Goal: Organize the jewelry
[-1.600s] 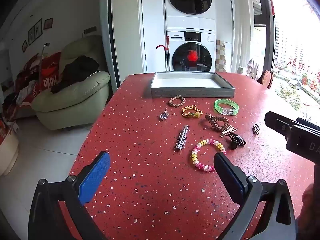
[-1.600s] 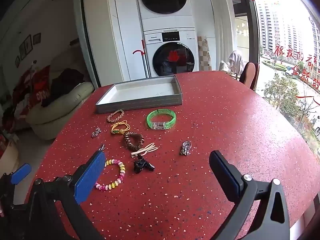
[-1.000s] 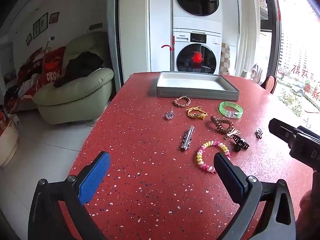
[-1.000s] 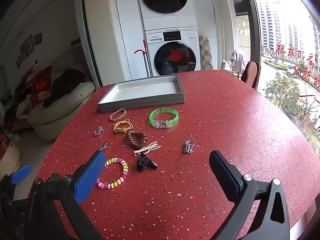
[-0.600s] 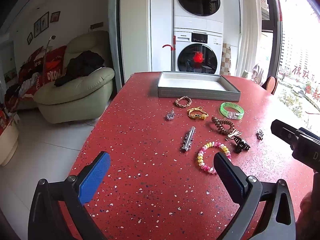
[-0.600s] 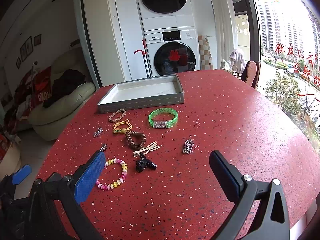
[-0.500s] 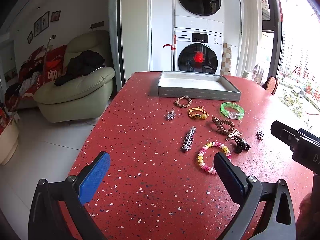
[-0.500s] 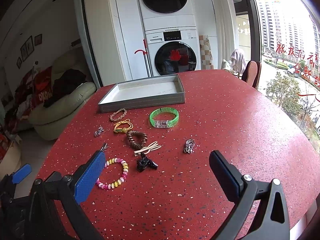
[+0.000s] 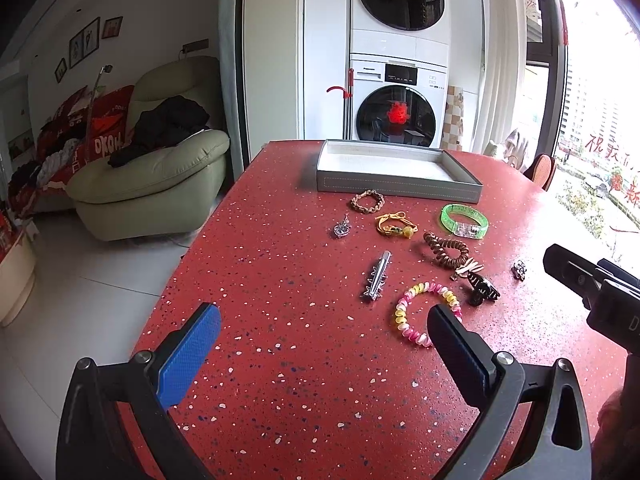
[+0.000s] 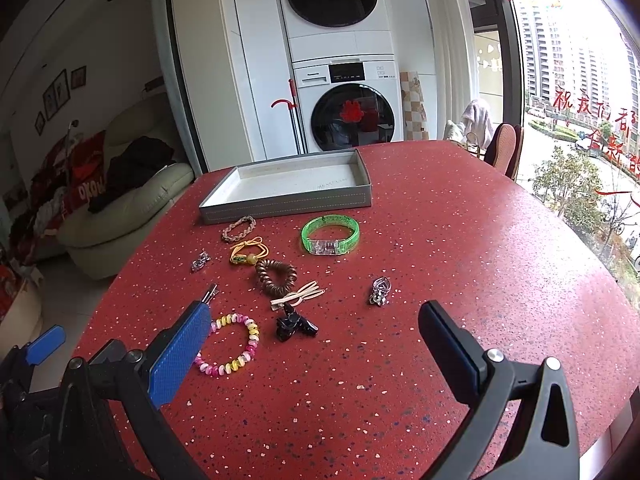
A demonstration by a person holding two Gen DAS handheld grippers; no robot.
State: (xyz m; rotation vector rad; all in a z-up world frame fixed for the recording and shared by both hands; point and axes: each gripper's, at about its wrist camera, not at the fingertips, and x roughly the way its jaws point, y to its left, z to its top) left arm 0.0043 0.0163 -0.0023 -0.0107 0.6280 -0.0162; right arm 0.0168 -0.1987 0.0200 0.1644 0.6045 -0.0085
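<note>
Several jewelry pieces lie on the red table (image 9: 280, 360) in front of an empty grey tray (image 9: 396, 178) (image 10: 288, 192). Nearest are a pink-yellow bead bracelet (image 9: 420, 312) (image 10: 232, 346), a silver spiked clip (image 9: 376, 278) and a black claw clip (image 9: 482, 289) (image 10: 294, 326). Farther are a green bangle (image 9: 464, 220) (image 10: 330, 236), a brown coil tie (image 9: 446, 250) (image 10: 276, 276), a yellow cord (image 9: 394, 224), a braided bracelet (image 9: 367, 201) and silver charms (image 9: 342, 228) (image 10: 380, 290). My left gripper (image 9: 324, 340) is open above the near table. My right gripper (image 10: 316, 340) is open, also empty.
A pale green armchair (image 9: 160, 184) stands left of the table. Stacked washing machines (image 9: 396, 56) are behind the tray. A chair back (image 10: 506, 152) shows at the far right edge. The right gripper's body (image 9: 592, 284) shows at the right of the left wrist view.
Both grippers have stayed open and drifted only slightly; the left view has shifted a little, with the jewelry unmoved on the table.
</note>
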